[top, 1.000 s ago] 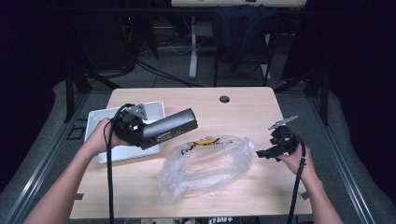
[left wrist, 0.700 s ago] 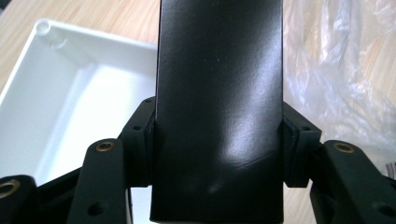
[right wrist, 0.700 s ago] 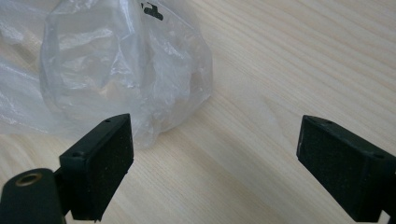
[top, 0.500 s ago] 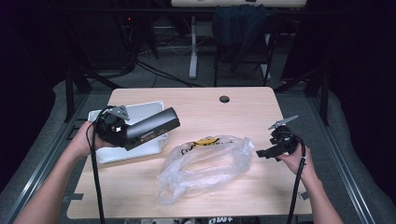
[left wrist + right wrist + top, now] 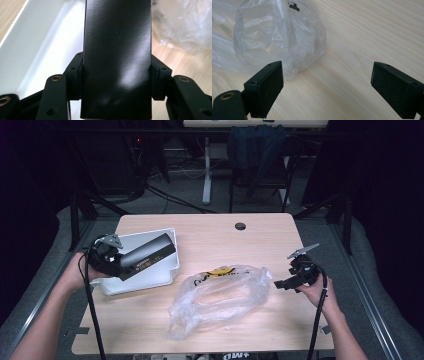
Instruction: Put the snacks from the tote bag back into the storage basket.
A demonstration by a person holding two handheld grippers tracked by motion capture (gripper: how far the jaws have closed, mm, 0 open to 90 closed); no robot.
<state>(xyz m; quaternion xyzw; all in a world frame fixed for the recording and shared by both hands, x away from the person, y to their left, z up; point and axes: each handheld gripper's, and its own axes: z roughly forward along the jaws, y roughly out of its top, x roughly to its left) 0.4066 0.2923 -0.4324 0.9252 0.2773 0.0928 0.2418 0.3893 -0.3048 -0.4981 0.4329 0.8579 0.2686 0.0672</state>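
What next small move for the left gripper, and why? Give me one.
Probably lower the black box into the white tray and open the fingers. The left gripper is shut on the box, which sits tilted over the tray, while the right gripper waits open beside the clear plastic bag.

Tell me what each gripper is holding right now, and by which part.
The left gripper clamps the long black box across its two sides near one end, over the white tray. The right gripper is open, holding nothing.
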